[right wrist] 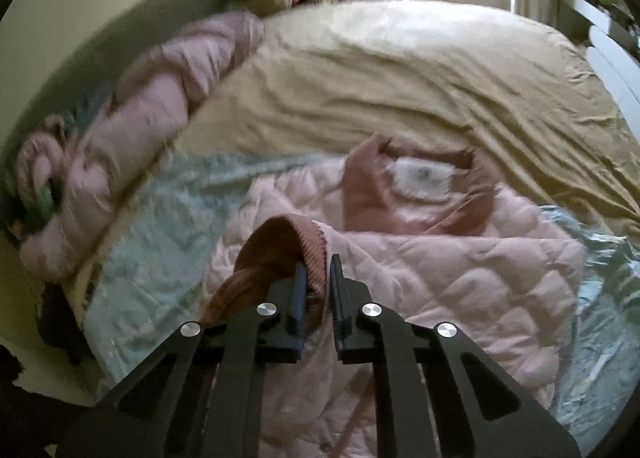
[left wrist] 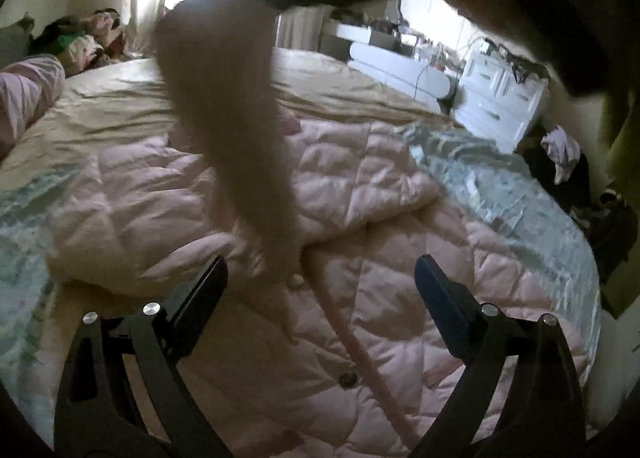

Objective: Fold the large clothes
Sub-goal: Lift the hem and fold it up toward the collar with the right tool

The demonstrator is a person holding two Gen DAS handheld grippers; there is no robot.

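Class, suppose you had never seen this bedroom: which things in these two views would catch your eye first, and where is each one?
First, the pink quilted jacket spread across the middle of the bed, its darker collar towards the tan cover. Next, the right gripper at the bottom centre of its view, shut on the jacket's ribbed cuff. In the left view, the lifted sleeve hangs blurred above the open left gripper.

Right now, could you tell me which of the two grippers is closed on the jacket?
The right gripper: its jaws pinch the jacket's ribbed cuff. The left gripper is open above the jacket.
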